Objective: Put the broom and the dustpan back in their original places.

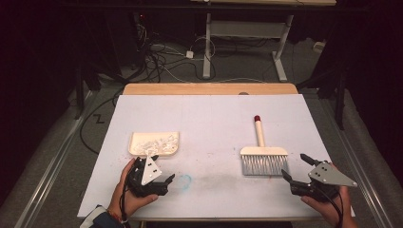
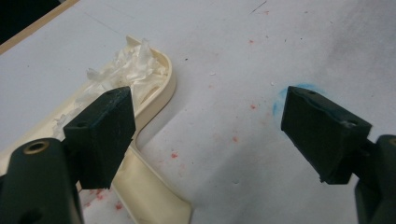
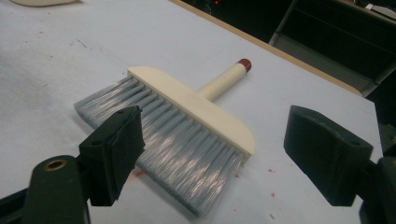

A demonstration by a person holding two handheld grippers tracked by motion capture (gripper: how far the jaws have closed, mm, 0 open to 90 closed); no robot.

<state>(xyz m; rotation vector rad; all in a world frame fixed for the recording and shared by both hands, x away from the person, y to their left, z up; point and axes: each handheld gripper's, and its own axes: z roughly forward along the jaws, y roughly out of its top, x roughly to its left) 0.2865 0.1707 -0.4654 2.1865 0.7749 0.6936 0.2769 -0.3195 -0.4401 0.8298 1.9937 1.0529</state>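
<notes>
A cream dustpan point(image 1: 154, 144) holding white scraps point(image 2: 126, 65) lies on the left of the white sheet. My left gripper point(image 1: 154, 170) sits just in front of it, open, with nothing between its jaws. In the left gripper view point(image 2: 210, 100) the left jaw stands over the dustpan's handle point(image 2: 149, 196). On the right lies a brush point(image 1: 263, 154) with grey bristles point(image 3: 187, 140) and a cream, red-tipped handle point(image 3: 224, 79) pointing away from me. My right gripper point(image 1: 296, 167) is open, low and just right of the bristles, aimed at them point(image 3: 215, 116).
The white sheet point(image 1: 214, 114) covers a wooden table whose far edge point(image 1: 209, 89) shows. A blue smudge point(image 1: 184, 180) and red specks point(image 2: 173, 155) mark the sheet near my left gripper. Cables point(image 1: 166, 61) and white desk legs point(image 1: 207, 47) lie beyond the table.
</notes>
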